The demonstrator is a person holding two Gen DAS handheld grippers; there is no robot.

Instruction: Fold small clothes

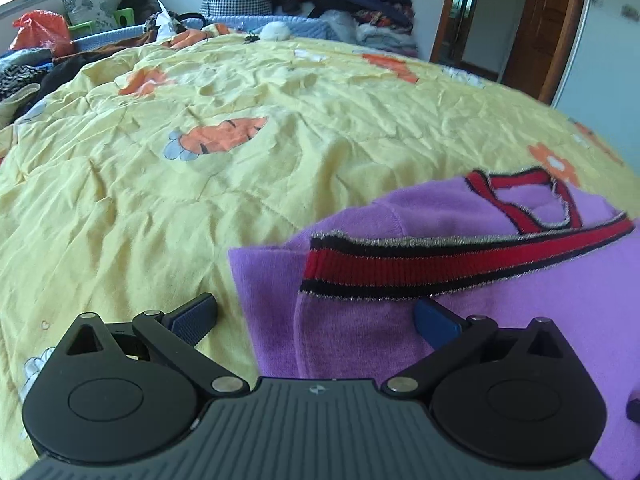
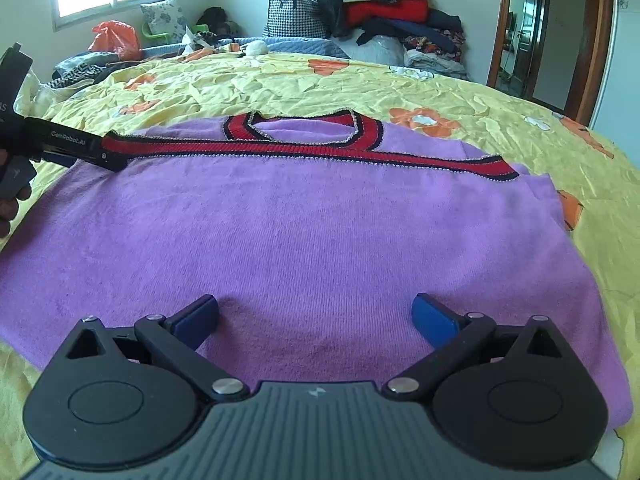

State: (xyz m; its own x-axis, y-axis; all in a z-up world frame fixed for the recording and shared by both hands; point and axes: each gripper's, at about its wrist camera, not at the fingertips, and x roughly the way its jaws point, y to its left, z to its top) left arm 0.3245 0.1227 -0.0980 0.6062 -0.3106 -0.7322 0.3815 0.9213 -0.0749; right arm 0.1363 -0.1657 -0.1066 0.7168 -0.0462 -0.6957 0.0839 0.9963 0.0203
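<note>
A small purple knit top (image 2: 320, 240) lies flat on the yellow flowered bedspread (image 2: 520, 140), its red and black V-neck at the far side. A red and black ribbed band (image 2: 280, 148) is folded across it just below the neck. My right gripper (image 2: 316, 316) is open, low over the top's near part, with nothing between its fingers. My left gripper (image 2: 116, 156) sits at the band's left end. In the left wrist view the left gripper (image 1: 316, 316) is open over the purple top's (image 1: 360, 328) left edge, its right finger (image 1: 436, 320) just below the band (image 1: 440, 260).
A tall pile of clothes (image 2: 380, 12) and a checked bag (image 2: 296, 12) stand beyond the bed's far edge. An orange plastic bag (image 2: 114, 40) and dark clothes lie at the far left. A wooden door (image 2: 532, 32) is at the right. A hand (image 2: 8, 200) holds the left gripper.
</note>
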